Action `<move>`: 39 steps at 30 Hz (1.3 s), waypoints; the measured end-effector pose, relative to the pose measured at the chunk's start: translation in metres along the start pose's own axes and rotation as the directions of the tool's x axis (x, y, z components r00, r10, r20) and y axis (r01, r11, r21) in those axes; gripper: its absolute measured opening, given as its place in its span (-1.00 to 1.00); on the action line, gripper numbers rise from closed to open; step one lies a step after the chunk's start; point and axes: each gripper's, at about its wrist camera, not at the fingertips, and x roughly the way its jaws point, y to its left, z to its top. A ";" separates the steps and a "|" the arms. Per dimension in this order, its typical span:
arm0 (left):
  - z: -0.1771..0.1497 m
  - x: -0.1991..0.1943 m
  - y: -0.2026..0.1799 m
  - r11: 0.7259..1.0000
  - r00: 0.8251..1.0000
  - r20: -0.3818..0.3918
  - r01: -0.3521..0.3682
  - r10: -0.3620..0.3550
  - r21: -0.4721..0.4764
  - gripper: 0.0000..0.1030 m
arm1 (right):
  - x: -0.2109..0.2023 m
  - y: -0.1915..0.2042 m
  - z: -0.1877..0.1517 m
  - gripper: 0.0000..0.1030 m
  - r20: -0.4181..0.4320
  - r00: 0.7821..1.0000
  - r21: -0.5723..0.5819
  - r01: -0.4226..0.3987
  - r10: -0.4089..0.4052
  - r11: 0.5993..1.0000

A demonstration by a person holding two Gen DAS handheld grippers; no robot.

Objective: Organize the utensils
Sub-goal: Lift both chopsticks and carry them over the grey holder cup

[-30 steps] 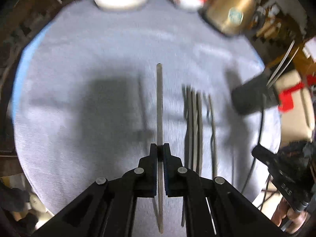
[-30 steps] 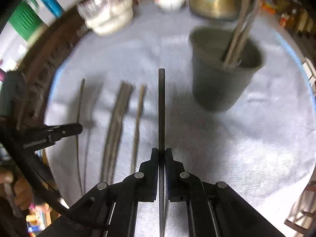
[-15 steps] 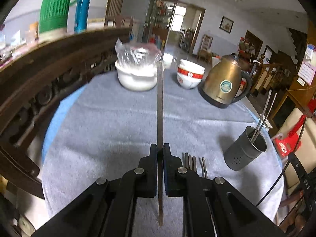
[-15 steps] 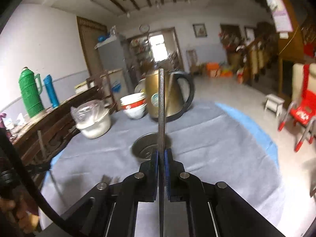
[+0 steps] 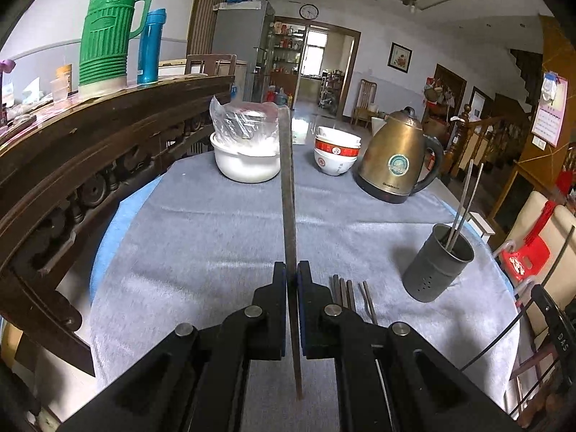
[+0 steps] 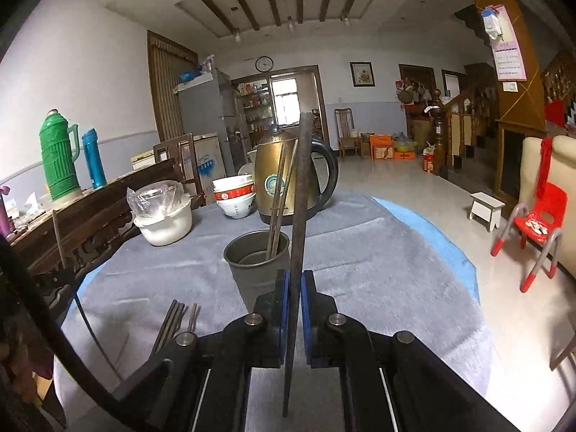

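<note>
1. A round table (image 5: 216,237) draped with a grey cloth over a blue underlayer fills the lower part of both wrist views; a dark carved wooden sideboard (image 5: 72,165) runs along its left side
2. On the sideboard stand a green thermos (image 5: 108,32) and, just beside it, a slimmer blue flask (image 5: 150,46)
3. At the far edge of the table sit a brass-coloured electric kettle (image 5: 396,158), a stack of white bowls with a red band (image 5: 336,151) and a white pot covered with clear plastic (image 5: 246,154)
4. A dark grey perforated utensil holder (image 5: 435,266) stands upright on the cloth to the right in the left wrist view, with two metal chopsticks (image 5: 468,194) leaning inside it
5. The left gripper (image 5: 291,277) has its pads pressed together on one chopstick (image 5: 288,187), which points up and away, clear of the cloth
6. The right gripper (image 6: 295,280) likewise pinches a second chopstick (image 6: 300,187), raised just in front of the holder's rim
7. Several loose chopsticks (image 5: 351,293) lie side by side on the cloth between the left gripper and the holder
</note>
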 end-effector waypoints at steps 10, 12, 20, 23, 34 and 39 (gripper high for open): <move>-0.003 -0.011 0.009 0.999 1.000 -0.005 0.020 -0.020 -0.046 -0.88 | -0.022 -0.013 -0.004 -0.86 -0.022 1.000 0.051 -0.021 0.022 0.999; -0.003 -0.012 0.009 0.998 1.000 -0.005 0.023 -0.023 -0.051 -0.89 | -0.022 -0.015 -0.004 -0.86 -0.024 0.999 0.065 -0.025 0.027 0.998; 0.013 -0.020 0.008 0.994 0.998 0.019 0.067 -0.065 -0.089 -0.90 | -0.027 -0.025 0.014 -0.86 0.018 0.999 0.108 -0.041 0.039 0.993; 0.025 -0.025 0.003 0.990 0.994 0.040 0.101 -0.097 -0.101 -0.90 | -0.031 -0.029 0.027 -0.86 0.052 0.997 0.130 -0.056 0.050 0.990; 0.086 -0.034 -0.050 0.949 0.949 0.151 0.295 -0.278 -0.111 -0.90 | -0.040 -0.038 0.088 -0.86 0.223 0.972 0.167 -0.115 0.076 0.979; 0.106 -0.021 -0.089 0.934 0.925 0.183 0.350 -0.332 -0.076 -0.90 | -0.028 -0.036 0.107 -0.86 0.256 0.963 0.169 -0.128 0.082 0.977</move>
